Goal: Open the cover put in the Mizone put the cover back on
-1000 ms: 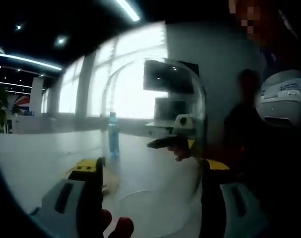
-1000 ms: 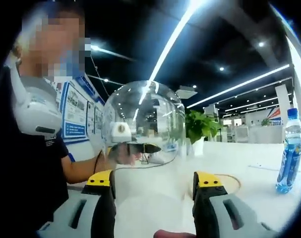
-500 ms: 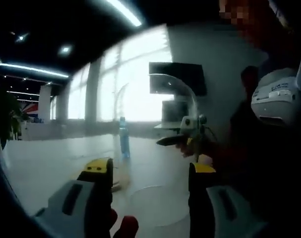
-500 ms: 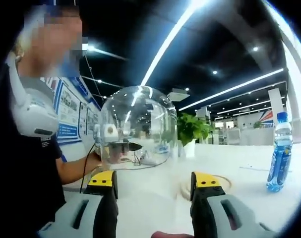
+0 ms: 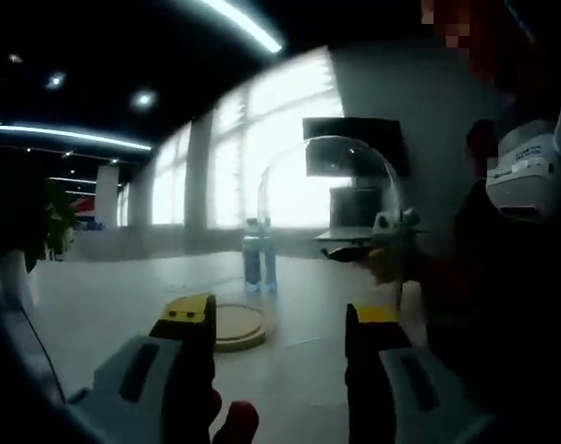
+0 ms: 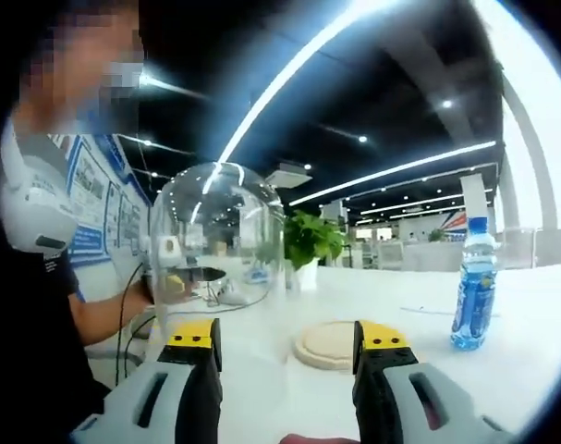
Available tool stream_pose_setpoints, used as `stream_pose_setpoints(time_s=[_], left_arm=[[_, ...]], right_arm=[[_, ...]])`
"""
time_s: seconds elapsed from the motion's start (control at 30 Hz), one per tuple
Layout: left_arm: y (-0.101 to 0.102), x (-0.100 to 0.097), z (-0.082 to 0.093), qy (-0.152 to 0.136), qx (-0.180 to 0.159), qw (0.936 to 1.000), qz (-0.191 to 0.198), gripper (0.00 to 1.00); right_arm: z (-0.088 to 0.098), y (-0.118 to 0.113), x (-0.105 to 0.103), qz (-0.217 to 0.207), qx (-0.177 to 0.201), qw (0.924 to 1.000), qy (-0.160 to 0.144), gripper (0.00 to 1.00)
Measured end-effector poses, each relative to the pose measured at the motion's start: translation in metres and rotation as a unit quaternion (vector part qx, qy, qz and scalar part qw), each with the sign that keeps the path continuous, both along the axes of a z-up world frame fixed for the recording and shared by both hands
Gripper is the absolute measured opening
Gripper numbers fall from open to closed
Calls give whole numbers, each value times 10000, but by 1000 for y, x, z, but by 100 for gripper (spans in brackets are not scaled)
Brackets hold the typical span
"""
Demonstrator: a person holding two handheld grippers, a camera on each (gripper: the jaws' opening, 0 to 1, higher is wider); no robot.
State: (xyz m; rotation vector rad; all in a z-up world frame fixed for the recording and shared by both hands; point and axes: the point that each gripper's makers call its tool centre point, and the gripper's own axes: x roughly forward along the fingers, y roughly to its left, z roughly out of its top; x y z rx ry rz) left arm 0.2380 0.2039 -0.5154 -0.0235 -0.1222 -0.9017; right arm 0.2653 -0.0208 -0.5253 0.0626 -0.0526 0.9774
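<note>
The cover (image 6: pixel 217 236), a clear glass dome, is off its round wooden base (image 6: pixel 328 344) and hangs in the air to the side of it, so I judge the opening step done. In the right gripper view my left gripper (image 6: pixel 174 275) is at the dome's far side, seen through the glass; whether its jaws clamp the dome I cannot tell, though something holds it aloft. The Mizone (image 6: pixel 470 285), a blue bottle, stands upright on the white tabletop (image 6: pixel 539 361), well apart from the bare base. So loading the bottle and re-covering are both left. My right gripper (image 6: pixel 282 351) has its jaws spread wide with nothing between them, low over the tabletop near the base.
</note>
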Motion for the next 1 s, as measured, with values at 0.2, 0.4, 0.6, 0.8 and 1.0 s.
stream_pose_setpoints(time_s=[0.2, 0.4, 0.6, 0.8, 1.0], left_arm=[[13, 17, -17, 148, -23, 9994, 305, 45], [22, 30, -23, 189, -164, 9984, 500, 40], [27, 45, -41, 373, -66, 9969, 684, 37], [22, 52, -62, 521, 211, 9953, 788, 33], [24, 56, -66, 593, 103, 9945, 861, 30]], right_arm=[[-11, -12, 9, -425, -73, 9990, 64, 49], [-27, -19, 15, -782, -309, 9964, 82, 47], [-37, -31, 29, -1257, -443, 9910, 97, 44], [-50, -43, 43, -1736, -387, 9838, 235, 42], [-61, -49, 50, -2074, -702, 9757, 44, 41]])
